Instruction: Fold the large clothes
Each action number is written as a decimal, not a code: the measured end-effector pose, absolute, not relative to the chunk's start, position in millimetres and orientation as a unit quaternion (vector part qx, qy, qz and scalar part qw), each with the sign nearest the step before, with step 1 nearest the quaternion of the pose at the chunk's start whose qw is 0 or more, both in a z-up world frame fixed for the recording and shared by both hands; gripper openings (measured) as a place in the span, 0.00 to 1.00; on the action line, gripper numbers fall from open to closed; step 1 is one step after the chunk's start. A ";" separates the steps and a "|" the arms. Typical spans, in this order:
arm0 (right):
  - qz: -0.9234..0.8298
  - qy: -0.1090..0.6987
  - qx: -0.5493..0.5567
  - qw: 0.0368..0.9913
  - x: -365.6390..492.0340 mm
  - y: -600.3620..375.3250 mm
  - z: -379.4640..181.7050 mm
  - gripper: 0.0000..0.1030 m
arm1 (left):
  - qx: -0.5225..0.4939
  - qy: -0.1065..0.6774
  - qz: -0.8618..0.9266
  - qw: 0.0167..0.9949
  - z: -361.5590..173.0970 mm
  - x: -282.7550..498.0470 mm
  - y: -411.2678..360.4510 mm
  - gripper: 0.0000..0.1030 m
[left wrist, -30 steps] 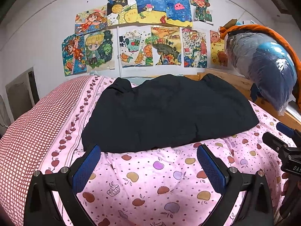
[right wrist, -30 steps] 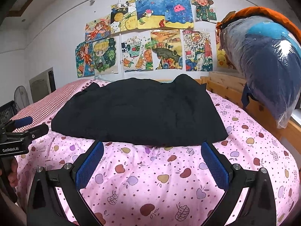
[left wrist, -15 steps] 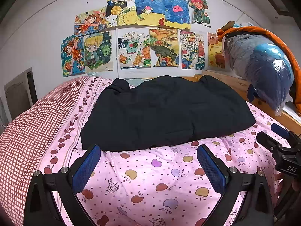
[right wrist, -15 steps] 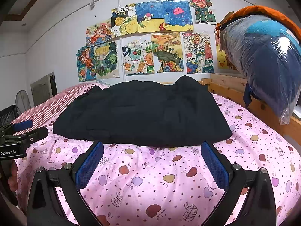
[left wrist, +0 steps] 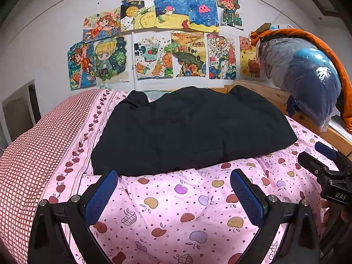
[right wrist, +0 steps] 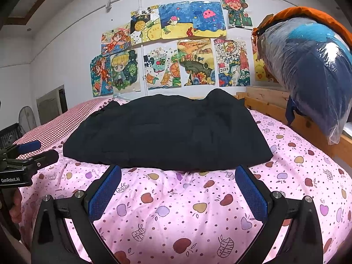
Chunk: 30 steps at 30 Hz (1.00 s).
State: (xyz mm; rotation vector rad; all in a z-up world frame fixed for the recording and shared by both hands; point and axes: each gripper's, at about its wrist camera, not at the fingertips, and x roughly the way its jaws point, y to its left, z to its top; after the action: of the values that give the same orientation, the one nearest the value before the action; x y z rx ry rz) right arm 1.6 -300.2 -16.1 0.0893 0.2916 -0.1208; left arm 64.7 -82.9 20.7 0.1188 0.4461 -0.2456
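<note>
A large black garment [left wrist: 189, 129] lies spread flat on the pink apple-print bed cover [left wrist: 176, 206]; it also shows in the right wrist view [right wrist: 167, 132]. My left gripper [left wrist: 173, 176] is open and empty, its blue pads just short of the garment's near hem, toward its left corner. My right gripper [right wrist: 178, 170] is open and empty, just short of the near hem toward its right side. Each gripper shows in the other's view: the right one at the edge of the left wrist view [left wrist: 325, 167], the left one in the right wrist view [right wrist: 28, 156].
A red-checked cover [left wrist: 37, 145] lies along the bed's left side. A wooden bed rail [right wrist: 275, 107] runs along the right, with a plastic-wrapped blue bundle [right wrist: 308, 70] and orange fabric above it. Drawings [left wrist: 167, 39] cover the back wall.
Both grippers have moved slightly forward toward the garment's near hem. Both stay open. The garment has not moved.
</note>
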 end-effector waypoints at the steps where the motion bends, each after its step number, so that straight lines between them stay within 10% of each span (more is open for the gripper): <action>1: -0.059 0.145 0.045 0.987 1.7 -300.5 -16.3 0.99 | 0.059 0.221 -0.122 0.966 20.6 64.8 -82.7 1.00; 30: -0.070 0.147 0.050 0.985 2.8 -304.8 -16.9 0.99 | 0.059 0.225 -0.124 0.965 20.8 65.0 -82.0 1.00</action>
State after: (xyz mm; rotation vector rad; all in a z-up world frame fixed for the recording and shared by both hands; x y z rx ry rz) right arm 2.8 -304.8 -16.9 0.1010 0.2948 -0.1398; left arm 65.0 -82.0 20.8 0.1187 0.4547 -0.2504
